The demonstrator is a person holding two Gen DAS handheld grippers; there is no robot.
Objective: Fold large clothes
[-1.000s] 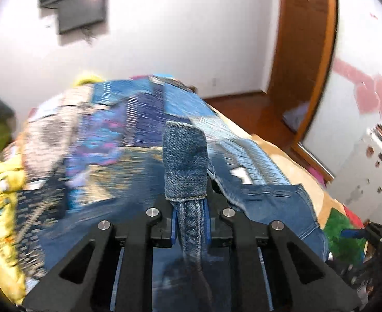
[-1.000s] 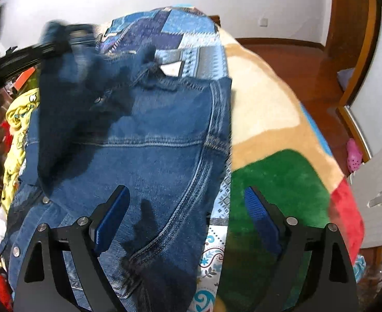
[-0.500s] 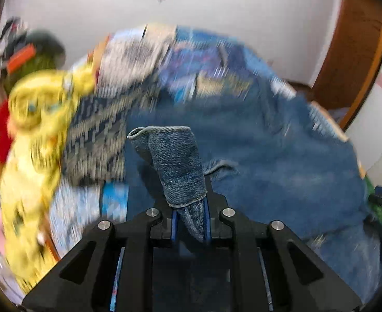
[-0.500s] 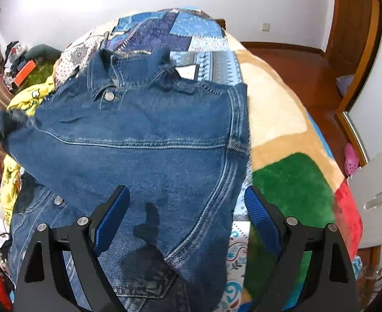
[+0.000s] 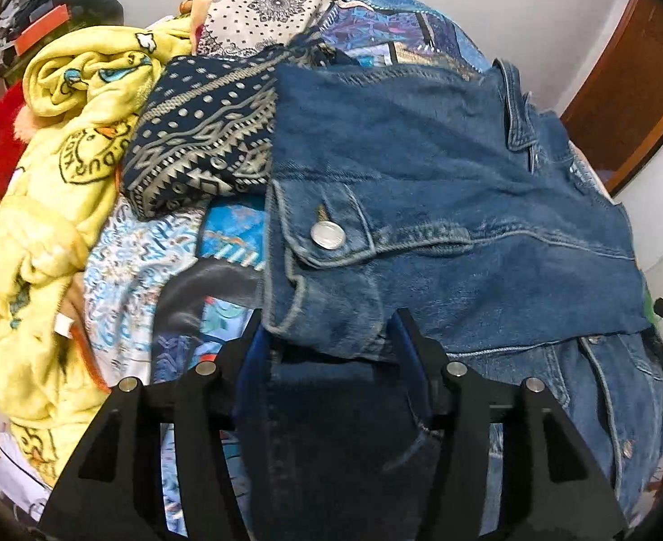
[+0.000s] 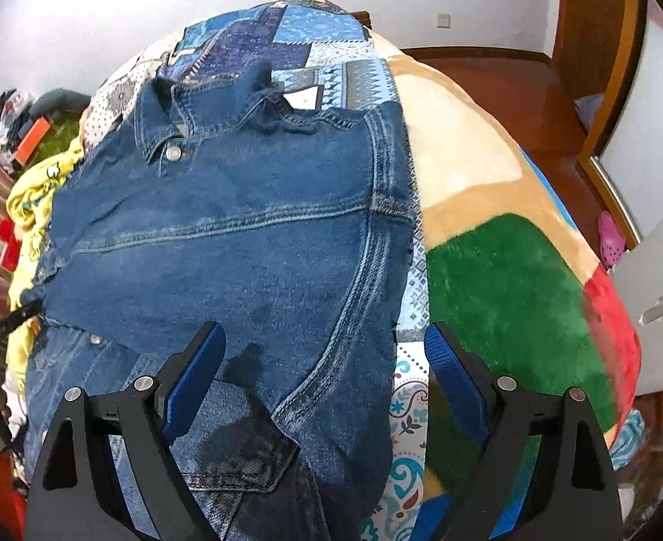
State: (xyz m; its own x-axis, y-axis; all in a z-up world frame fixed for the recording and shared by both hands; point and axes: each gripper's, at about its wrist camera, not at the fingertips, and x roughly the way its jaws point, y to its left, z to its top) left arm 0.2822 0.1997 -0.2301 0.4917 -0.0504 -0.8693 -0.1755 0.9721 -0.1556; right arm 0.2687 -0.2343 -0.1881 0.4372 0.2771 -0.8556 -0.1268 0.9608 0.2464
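Observation:
A blue denim jacket [image 5: 444,207] lies spread on the bed, with a sleeve folded across its body. The sleeve cuff [image 5: 326,279], with a metal button, lies at the left edge just ahead of my left gripper [image 5: 326,329]. That gripper is open, its jaws standing apart at either side of the cuff end. In the right wrist view the jacket [image 6: 241,243] fills the middle, collar at the far end. My right gripper [image 6: 322,351] is open and empty, above the jacket's lower right edge.
A patchwork bedspread [image 6: 313,45] covers the bed, with a beige, green and red blanket [image 6: 502,279] on the right. A yellow blanket [image 5: 56,171] and a dark patterned cloth [image 5: 205,135] lie left of the jacket. Wooden floor [image 6: 502,76] and door beyond.
My left gripper carried the sleeve across the jacket to the left side, lowered it and opened, letting the cuff go. The right gripper stayed open and hardly moved.

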